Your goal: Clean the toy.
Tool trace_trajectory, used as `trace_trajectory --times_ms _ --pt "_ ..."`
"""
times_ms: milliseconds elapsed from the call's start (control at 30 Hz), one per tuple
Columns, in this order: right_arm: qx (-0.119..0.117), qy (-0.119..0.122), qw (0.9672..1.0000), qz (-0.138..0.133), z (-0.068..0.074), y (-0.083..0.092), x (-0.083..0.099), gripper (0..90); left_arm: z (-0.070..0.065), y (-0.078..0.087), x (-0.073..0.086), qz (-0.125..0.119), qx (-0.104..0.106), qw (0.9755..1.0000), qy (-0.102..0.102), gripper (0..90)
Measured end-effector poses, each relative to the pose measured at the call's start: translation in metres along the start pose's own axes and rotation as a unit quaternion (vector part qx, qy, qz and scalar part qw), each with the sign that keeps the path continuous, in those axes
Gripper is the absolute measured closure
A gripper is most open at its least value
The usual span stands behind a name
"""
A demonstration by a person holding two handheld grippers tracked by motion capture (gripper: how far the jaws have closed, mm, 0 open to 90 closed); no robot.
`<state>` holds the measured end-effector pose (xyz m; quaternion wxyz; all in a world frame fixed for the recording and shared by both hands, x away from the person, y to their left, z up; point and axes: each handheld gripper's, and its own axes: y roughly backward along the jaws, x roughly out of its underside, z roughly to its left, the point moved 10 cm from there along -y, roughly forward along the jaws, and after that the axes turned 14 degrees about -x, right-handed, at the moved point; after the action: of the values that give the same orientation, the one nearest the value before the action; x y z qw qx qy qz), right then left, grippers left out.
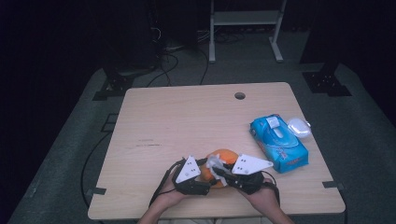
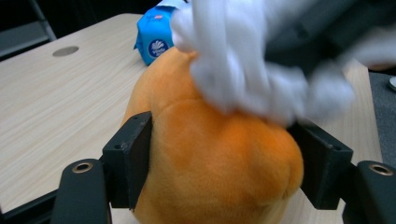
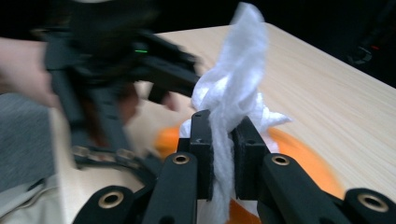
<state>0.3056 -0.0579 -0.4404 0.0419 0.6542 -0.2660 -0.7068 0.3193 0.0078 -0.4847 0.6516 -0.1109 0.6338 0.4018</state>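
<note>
Pale wooden surface (image 1: 187, 116), bare but for a blue wet-wipe pack (image 1: 279, 142) off to the right. Near the front edge, an orange plush toy (image 2: 210, 163), flanked by the left gripper (image 2: 224, 158), fingers partly spread and touching its sides. Above it, a white wipe (image 3: 233, 102) pinched tight in the right gripper (image 3: 223, 140). Wiping the plush, apparently; next, likely a firmer hold from the left and a drag of the wipe across its top.
</note>
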Motion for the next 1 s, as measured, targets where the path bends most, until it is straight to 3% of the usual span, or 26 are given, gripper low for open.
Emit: trace_trajectory --times_ms 133,200,267,333,400,433,467,567,767,800,900,1000 --pt "0.049 -0.037 0.9981 -0.005 -0.036 0.023 0.014 80.1 0.004 0.001 0.003 0.001 0.000 1.0000 0.000 29.9" --pt "0.054 -0.064 0.9964 -0.006 -0.047 0.030 0.023 80.0 0.004 0.001 0.002 0.001 0.005 1.0000 0.006 29.5" --pt "0.049 -0.072 0.9962 -0.010 -0.046 0.029 0.025 80.1 0.003 0.001 -0.002 0.002 0.010 0.9999 0.012 23.4" --pt "0.046 -0.056 0.9974 -0.005 -0.038 0.024 0.023 80.0 0.005 0.001 -0.008 -0.007 0.007 0.9996 0.028 17.7" --pt "0.036 -0.044 0.9983 -0.008 -0.030 0.019 0.016 80.0 0.006 0.002 -0.007 -0.002 0.000 0.9998 0.022 17.9" --pt "0.035 -0.036 0.9987 -0.008 -0.027 0.018 0.013 80.0 0.008 0.002 -0.005 -0.001 -0.006 0.9999 0.013 22.0" --pt "0.036 -0.032 0.9988 -0.008 -0.027 0.017 0.012 80.0 0.009 0.003 -0.004 0.000 -0.007 0.9998 0.018 24.8" --pt "0.037 -0.053 0.9979 -0.011 -0.033 0.020 0.017 80.0 0.012 0.003 0.000 0.008 -0.014 0.9997 0.017 30.6" --pt "0.070 -0.097 0.9928 -0.001 -0.058 0.030 0.039 80.0 0.018 0.004 0.003 0.013 -0.010 0.9991 0.039 31.2" --pt "0.066 -0.100 0.9928 -0.004 -0.058 0.030 0.039 80.0 0.017 0.004 0.002 0.015 -0.006 0.9990 0.041 29.4" --pt "0.063 -0.080 0.9948 -0.007 -0.051 0.026 0.033 79.9 0.017 0.010 -0.014 -0.004 0.013 0.9970 0.077 19.4" --pt "0.043 -0.069 0.9965 -0.020 -0.043 0.022 0.025 79.9 0.020 0.008 -0.011 0.006 -0.011 0.9987 0.049 24.2"
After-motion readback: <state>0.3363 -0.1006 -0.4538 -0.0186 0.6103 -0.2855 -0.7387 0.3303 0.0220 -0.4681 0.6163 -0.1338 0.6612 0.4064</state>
